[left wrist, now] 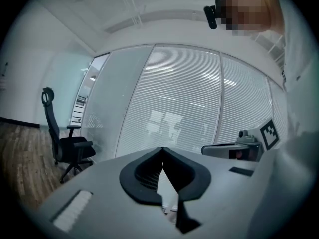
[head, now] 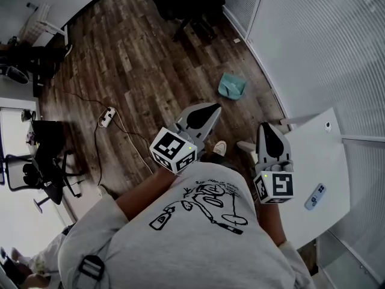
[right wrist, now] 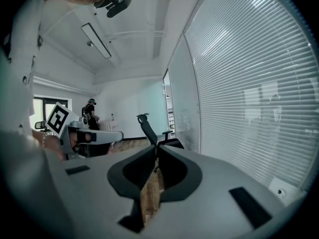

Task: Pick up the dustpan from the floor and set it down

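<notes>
A teal dustpan [head: 231, 86] lies on the wooden floor near the curved glass wall, seen only in the head view. My left gripper [head: 213, 109] is held at about waist height, its tips short of the dustpan and pointing toward it, jaws shut with nothing between them. My right gripper [head: 268, 127] is beside it over the table's edge, also shut and empty. In the left gripper view the jaw tips [left wrist: 162, 150] meet in front of the blinds. In the right gripper view the jaw tips [right wrist: 155, 148] meet in front of a black chair.
A white table [head: 319, 161] at the right carries a remote [head: 315, 196]. A black office chair [head: 186, 5] stands beyond the dustpan. A power strip [head: 107, 117] with a cable lies on the floor at the left. Blinds behind glass [head: 325, 47] close the right side.
</notes>
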Demonstrator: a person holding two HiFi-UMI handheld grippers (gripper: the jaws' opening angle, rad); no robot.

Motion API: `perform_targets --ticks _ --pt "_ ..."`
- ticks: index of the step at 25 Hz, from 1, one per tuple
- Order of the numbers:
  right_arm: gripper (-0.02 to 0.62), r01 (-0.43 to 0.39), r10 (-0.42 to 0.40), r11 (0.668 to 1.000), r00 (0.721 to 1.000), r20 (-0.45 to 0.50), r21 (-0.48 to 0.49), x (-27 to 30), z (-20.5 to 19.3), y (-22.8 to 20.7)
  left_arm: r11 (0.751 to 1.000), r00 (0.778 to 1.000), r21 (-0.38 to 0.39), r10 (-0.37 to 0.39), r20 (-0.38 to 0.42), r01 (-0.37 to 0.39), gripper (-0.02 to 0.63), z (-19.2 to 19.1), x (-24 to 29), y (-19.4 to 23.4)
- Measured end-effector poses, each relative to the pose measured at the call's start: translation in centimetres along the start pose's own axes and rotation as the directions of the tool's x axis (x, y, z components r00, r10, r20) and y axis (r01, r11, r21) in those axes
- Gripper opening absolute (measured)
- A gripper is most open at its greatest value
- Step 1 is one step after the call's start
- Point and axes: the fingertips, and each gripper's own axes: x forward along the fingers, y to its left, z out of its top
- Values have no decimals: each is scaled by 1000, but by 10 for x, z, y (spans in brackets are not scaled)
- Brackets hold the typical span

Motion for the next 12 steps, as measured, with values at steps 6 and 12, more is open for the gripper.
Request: perform_targets --ticks 6,12 --pt "18 -2 2 1000 1000 -26 -2 -8 -13 -19 1000 1000 0 -4 -1 4 2 -8 15 -13" --pt "18 -9 10 1000 999 -36 3 -10 -13 -23 1000 1000 -12 15 -10 -15 2 -10 16 -13"
